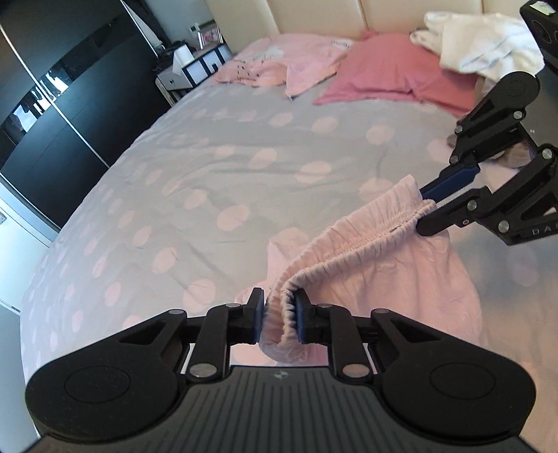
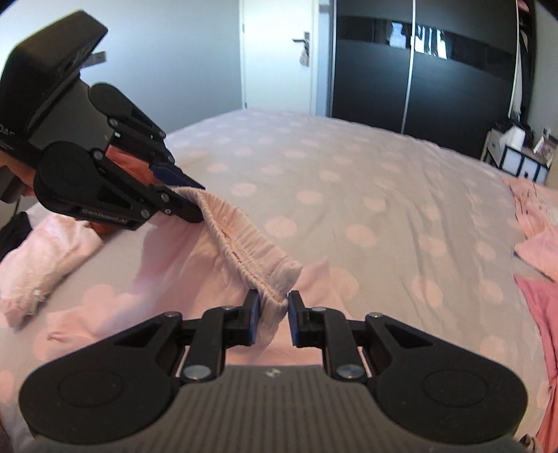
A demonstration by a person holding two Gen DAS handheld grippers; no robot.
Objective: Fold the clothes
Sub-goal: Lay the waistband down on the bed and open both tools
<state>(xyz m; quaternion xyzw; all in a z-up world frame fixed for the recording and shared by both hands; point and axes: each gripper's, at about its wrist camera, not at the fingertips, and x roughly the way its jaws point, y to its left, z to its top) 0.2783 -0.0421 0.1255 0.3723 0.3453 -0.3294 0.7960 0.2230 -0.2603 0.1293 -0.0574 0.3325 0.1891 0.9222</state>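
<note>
Two handheld grippers stretch the elastic waistband (image 1: 362, 240) of a pale pink garment (image 1: 401, 278) above a bed, one clamp at each end. The left gripper (image 1: 278, 319) is closed on the near end of the waistband, the gathered fabric pinched between its blue pads. The right gripper (image 1: 427, 209), reaching in from the right of the left wrist view, bites the far end of the same band; its own camera shows its jaws pressed against the cloth (image 2: 272, 313). The rest of the garment hangs below the band and rests on the bedspread (image 1: 209, 167), grey with pale pink dots. At the far end of the bed, by the cream headboard (image 1: 314, 17), lie a light pink top (image 1: 289, 62), a darker pink pillow (image 1: 390, 73) and a white heap of laundry (image 1: 481, 45). A folded pink item (image 2: 45, 258) sits at the left edge in the right wrist view. A black wardrobe (image 1: 52, 115) stands along the left wall.
</note>
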